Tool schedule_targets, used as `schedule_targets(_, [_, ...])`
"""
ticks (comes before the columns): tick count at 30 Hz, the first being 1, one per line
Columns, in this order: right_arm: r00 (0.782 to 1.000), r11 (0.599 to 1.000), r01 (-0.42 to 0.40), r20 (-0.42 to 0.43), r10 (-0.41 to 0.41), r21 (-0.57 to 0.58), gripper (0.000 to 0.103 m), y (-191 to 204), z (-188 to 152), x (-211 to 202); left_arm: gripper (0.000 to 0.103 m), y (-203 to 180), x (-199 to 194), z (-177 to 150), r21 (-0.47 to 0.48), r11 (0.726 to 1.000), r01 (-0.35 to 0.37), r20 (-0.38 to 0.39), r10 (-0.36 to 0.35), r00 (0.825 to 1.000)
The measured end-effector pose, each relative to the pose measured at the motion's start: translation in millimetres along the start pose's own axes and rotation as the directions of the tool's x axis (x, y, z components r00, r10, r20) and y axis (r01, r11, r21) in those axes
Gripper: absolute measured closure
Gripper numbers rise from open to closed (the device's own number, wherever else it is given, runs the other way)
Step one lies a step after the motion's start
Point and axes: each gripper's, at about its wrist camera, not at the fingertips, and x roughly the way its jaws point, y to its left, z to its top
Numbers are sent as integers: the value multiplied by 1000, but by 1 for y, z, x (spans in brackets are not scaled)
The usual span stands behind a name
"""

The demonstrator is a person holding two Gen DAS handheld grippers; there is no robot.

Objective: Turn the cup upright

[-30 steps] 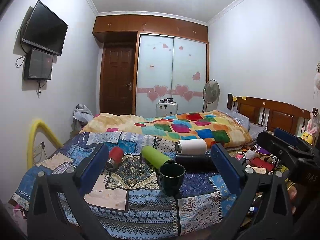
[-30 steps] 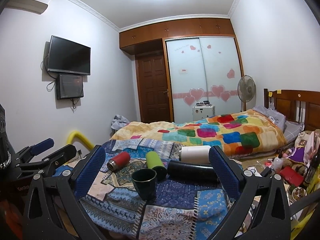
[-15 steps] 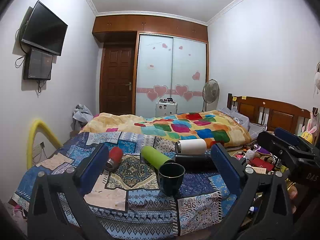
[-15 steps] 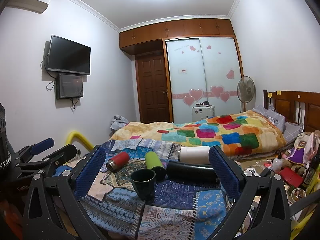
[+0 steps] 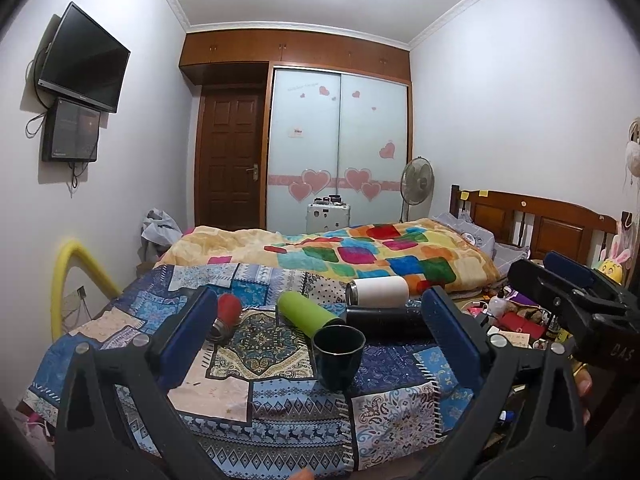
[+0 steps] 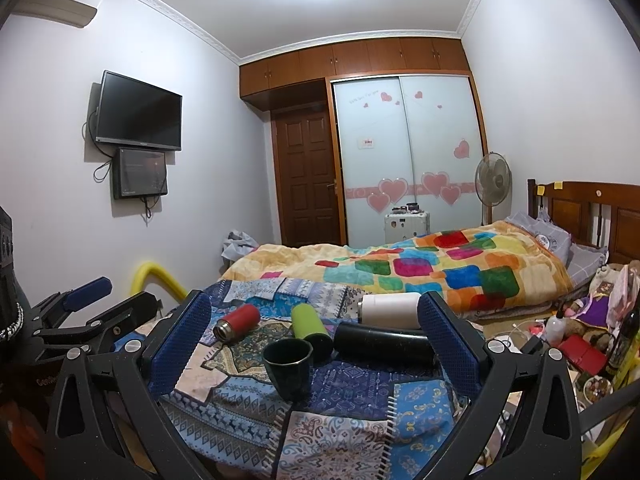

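Item: dark green cup, standing mouth-up on the patchwork cloth, at 6 o'clock of the lying green bottle, with red, black and white bottles lying around. Left gripper and right gripper: both spread wide, holding nothing, cup between but untouched. Judgement: flip looks complete; next move calls only for withdrawal clear of the cup.

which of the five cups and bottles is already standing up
The dark green cup, nearest the cameras, mouth up; the red, lime, white and black bottles lie sideways.
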Motion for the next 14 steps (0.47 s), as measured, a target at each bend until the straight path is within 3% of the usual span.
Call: schedule_targets(14, [1000, 1000, 11, 4, -11, 0, 0, -1, 2, 1, 0, 0, 0, 0, -1, 1000, 10, -7, -10, 1000])
